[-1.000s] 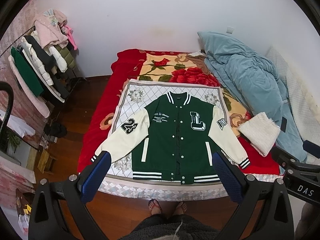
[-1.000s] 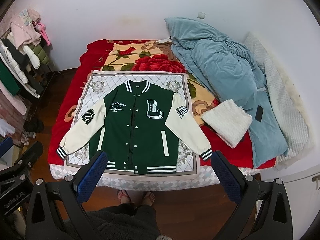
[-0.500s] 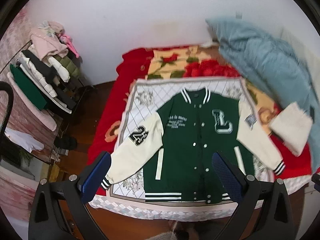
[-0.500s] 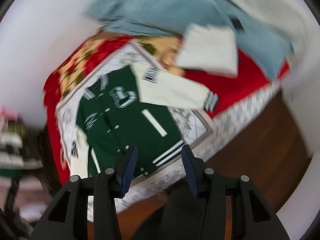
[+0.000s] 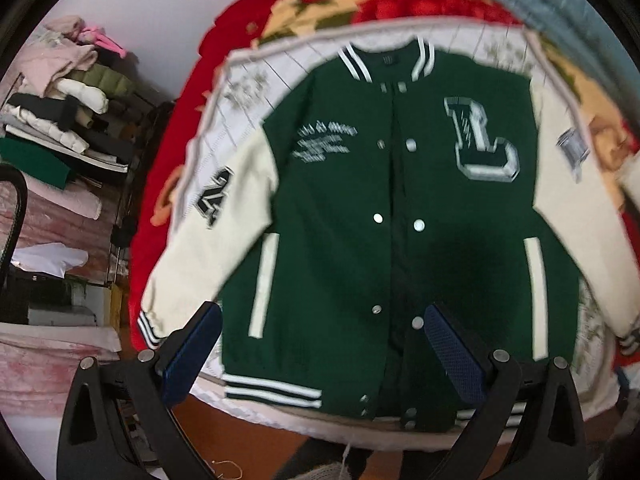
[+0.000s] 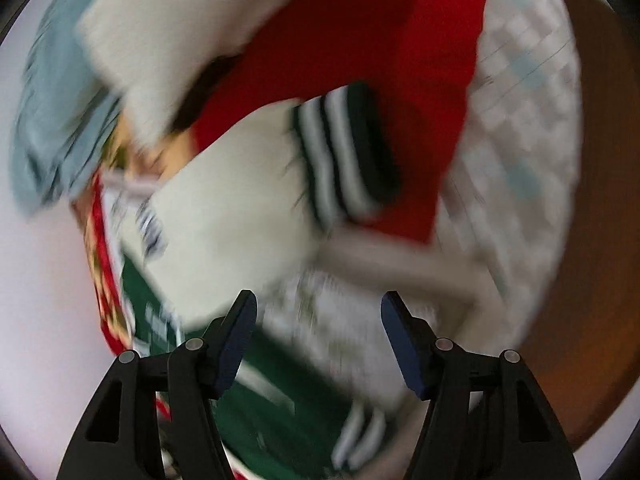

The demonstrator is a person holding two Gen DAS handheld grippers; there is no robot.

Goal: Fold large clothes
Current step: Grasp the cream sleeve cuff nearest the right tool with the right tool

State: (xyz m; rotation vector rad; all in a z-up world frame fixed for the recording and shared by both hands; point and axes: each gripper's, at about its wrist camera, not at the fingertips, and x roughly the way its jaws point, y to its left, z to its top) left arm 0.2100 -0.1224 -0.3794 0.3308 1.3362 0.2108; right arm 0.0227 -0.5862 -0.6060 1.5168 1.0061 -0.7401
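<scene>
A green varsity jacket [image 5: 360,208] with cream sleeves lies flat, front up, on a white quilted mat [image 5: 248,92] on the bed. My left gripper [image 5: 320,340] hangs open above the jacket's lower hem, nothing between its blue pads. In the blurred right wrist view, the jacket's cream sleeve [image 6: 224,216] ends in a striped green cuff [image 6: 344,152]. My right gripper [image 6: 318,320] hovers over the mat near that sleeve; its jaws are opening and hold nothing.
A red floral blanket [image 5: 172,184] covers the bed. A blue-grey duvet [image 6: 52,120] and a folded white towel [image 6: 168,52] lie beside the sleeve. A rack of stacked clothes [image 5: 68,120] stands left of the bed. Wooden floor [image 6: 592,200] borders the bed edge.
Both grippers have dropped toward the bed, so the jacket fills the views. The right gripper rolled sideways, narrowed its jaws, then widened them again over the sleeve.
</scene>
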